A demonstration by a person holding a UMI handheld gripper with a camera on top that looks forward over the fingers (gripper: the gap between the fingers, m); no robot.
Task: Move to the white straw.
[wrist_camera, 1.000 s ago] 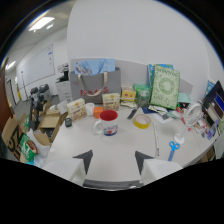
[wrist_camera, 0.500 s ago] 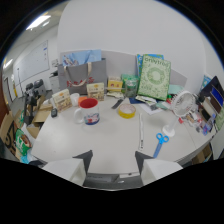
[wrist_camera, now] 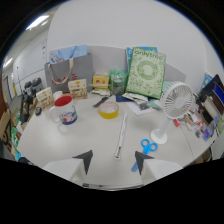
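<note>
A single wide-angle camera rides on the gripper (wrist_camera: 114,161) and looks forward and slightly down along its two dark fingers (wrist_camera: 85,160), which stand apart at the bottom of the view. It sits above the near edge of the white table (wrist_camera: 45,135), facing across it toward the back wall. The white straw (wrist_camera: 120,136) lies just ahead, between the fingertips. The fisheye lens curves the table and takes in a mug (wrist_camera: 64,111), a desk fan (wrist_camera: 176,102) and a green box (wrist_camera: 145,72).

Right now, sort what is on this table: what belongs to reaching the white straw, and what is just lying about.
Belongs to the job:
white straw, ahead of the fingers
gripper, open, nothing between its fingers

Just lying about:
yellow tape roll
red-rimmed mug
white fan
blue scissors
green box
</note>
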